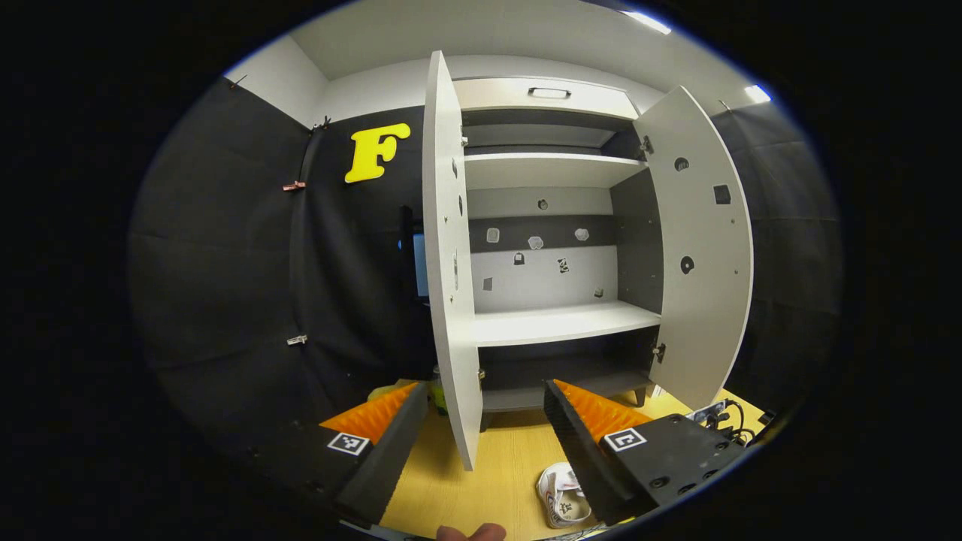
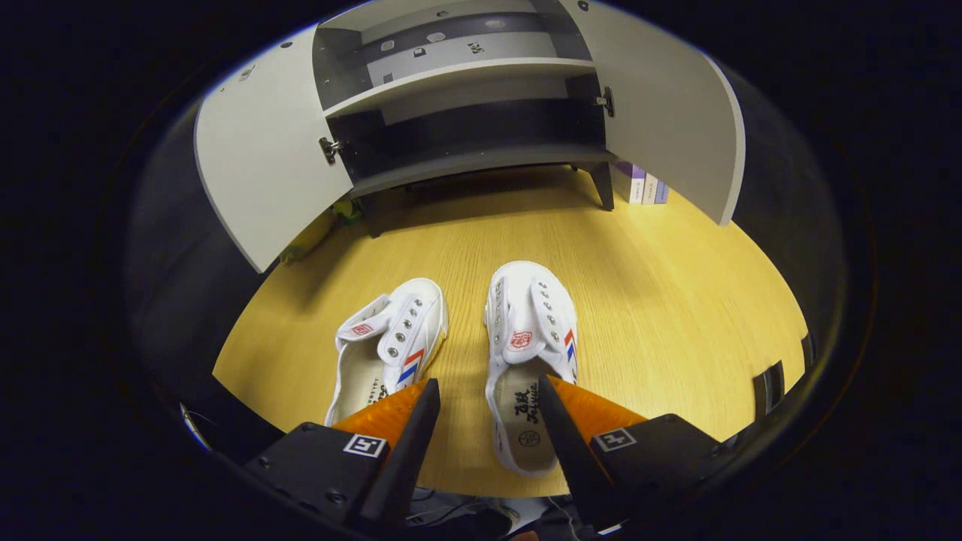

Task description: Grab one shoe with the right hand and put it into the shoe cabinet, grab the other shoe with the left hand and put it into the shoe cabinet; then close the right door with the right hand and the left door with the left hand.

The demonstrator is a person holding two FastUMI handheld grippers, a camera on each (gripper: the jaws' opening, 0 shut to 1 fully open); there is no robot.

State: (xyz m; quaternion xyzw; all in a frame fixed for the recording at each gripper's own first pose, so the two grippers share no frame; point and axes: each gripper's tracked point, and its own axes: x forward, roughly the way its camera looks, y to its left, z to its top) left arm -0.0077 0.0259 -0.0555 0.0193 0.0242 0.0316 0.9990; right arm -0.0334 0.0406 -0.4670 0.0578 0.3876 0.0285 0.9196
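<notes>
The left gripper [image 1: 481, 417] is being held level and facing forward, its two fingers spread wide apart and closing on nothing. A fingertip of the person's hand [image 1: 471, 533] is peeking in at the bottom edge of the left gripper view, just below the gap between those fingers. The right gripper [image 2: 485, 402] is being tilted downward toward the floor, its jaws also standing open with empty space between them, one finger [image 2: 402, 451] to the left and the other to the right of the gap.
</notes>
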